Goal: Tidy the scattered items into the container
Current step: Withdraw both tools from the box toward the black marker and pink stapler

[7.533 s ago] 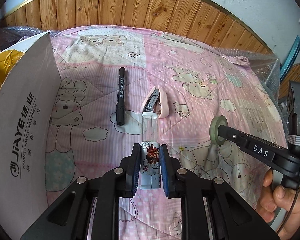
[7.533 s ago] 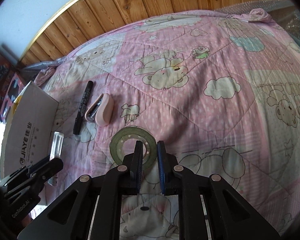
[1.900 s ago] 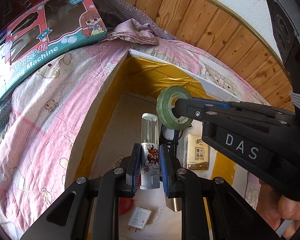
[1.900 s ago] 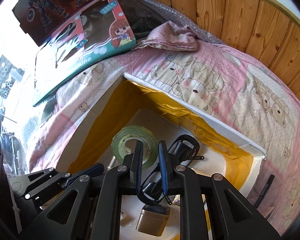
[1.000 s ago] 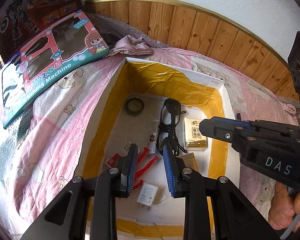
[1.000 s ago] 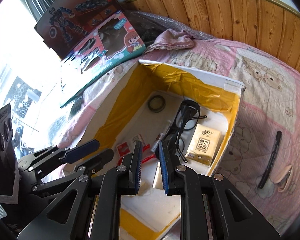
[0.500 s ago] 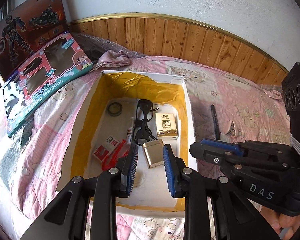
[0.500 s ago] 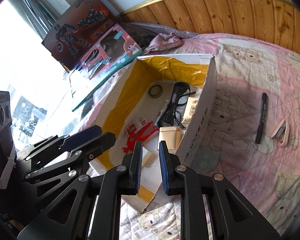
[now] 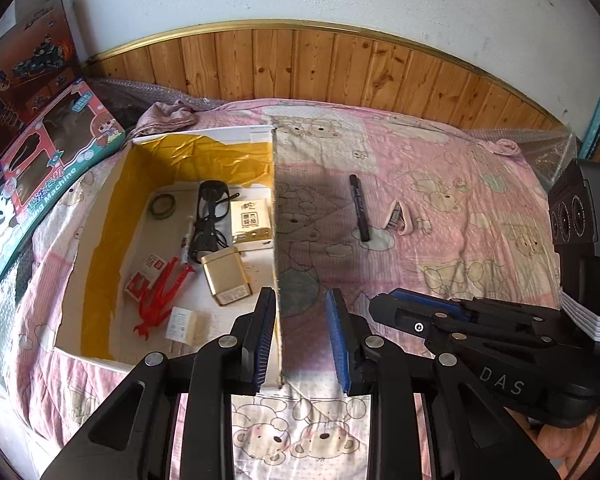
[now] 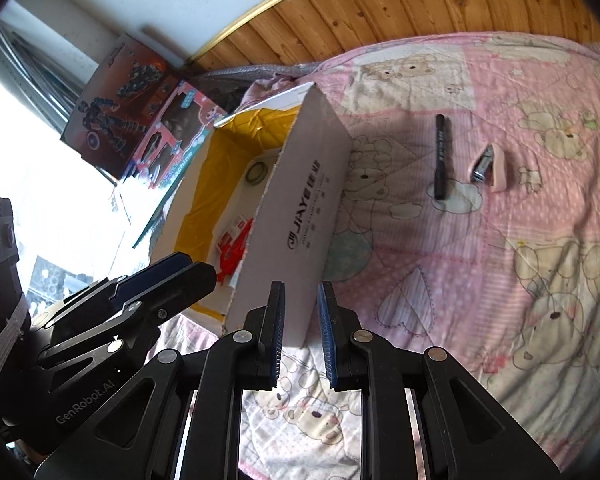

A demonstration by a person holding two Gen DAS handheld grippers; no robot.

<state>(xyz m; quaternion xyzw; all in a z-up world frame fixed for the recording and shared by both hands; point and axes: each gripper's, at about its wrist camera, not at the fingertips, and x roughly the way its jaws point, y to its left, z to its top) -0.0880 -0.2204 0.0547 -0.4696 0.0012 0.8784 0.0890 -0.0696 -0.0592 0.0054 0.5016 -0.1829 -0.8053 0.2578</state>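
The open cardboard box point(image 9: 276, 208) with a yellow-taped lining lies on the pink quilt; its white side wall point(image 10: 312, 196) faces the right wrist view. Inside lie a green tape roll point(image 9: 163, 205), black glasses point(image 9: 210, 216), a small tube point(image 9: 187, 238), a gold tin point(image 9: 226, 278), a tissue pack point(image 9: 250, 219), red pieces point(image 9: 162, 288) and small packs. Out on the quilt lie a black marker point(image 9: 359, 206) point(image 10: 441, 156) and a pink stapler point(image 9: 401, 218) point(image 10: 490, 168). My left gripper point(image 9: 300, 336) is open and empty, over the box's near right wall. My right gripper point(image 10: 300, 332) is open and empty, near the box's corner.
Two toy boxes point(image 9: 40, 152) lean at the far left beside the cardboard box. Wooden panelling point(image 9: 320, 68) backs the bed. A crumpled pink cloth point(image 9: 166, 114) lies behind the box. Bubble wrap point(image 9: 540, 148) lines the quilt's far right edge. A hand point(image 9: 568, 440) holds the right gripper.
Both grippers have let go of the tube and tape roll, which now lie in the box. Both have pulled back and swung right, bringing marker and stapler into view.
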